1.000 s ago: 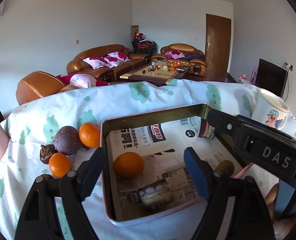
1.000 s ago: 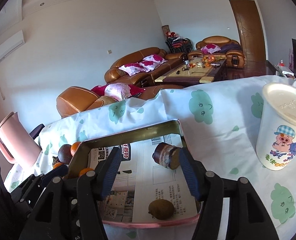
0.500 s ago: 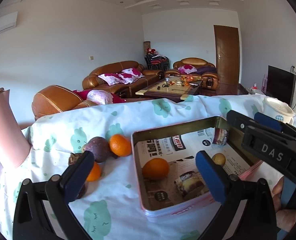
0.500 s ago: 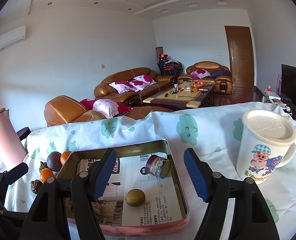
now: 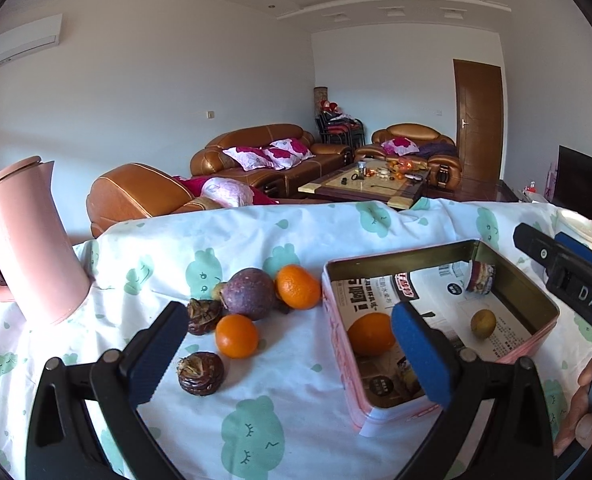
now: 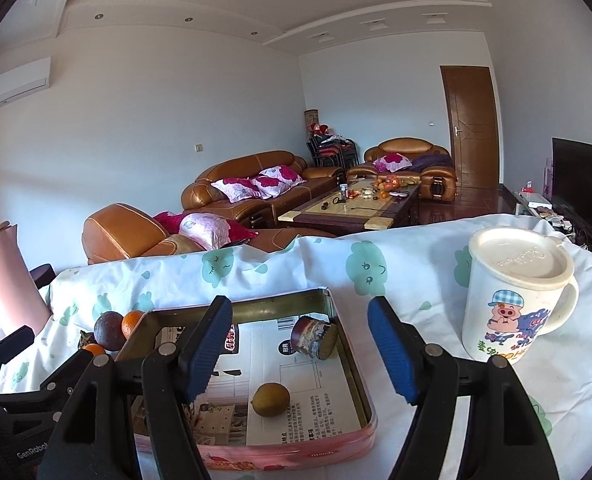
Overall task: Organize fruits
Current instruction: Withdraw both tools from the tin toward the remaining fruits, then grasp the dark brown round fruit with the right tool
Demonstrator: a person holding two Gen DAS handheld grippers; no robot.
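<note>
1. I take the pink tin as my landmark; it stands on the cloud-print cloth and is lined with newspaper.
2. My left gripper hangs above the cloth just left of the tin, jaws wide apart with nothing between them.
3. My right gripper hangs over the tin's near edge, jaws also wide and empty.
4. Inside the tin I see an orange near its left wall, a small olive-green fruit toward its right side, and a short round container lying on its side in the far right corner.
5. Left of the tin, on the cloth, a loose group lies close together: a purple passion fruit, an orange beside it nearest the tin, another orange in front, and two dark wrinkled fruits.
6. Far left of the tin stands a pink jug.
7. Right of the tin, apart from it, stands a lidded cartoon mug.
</note>
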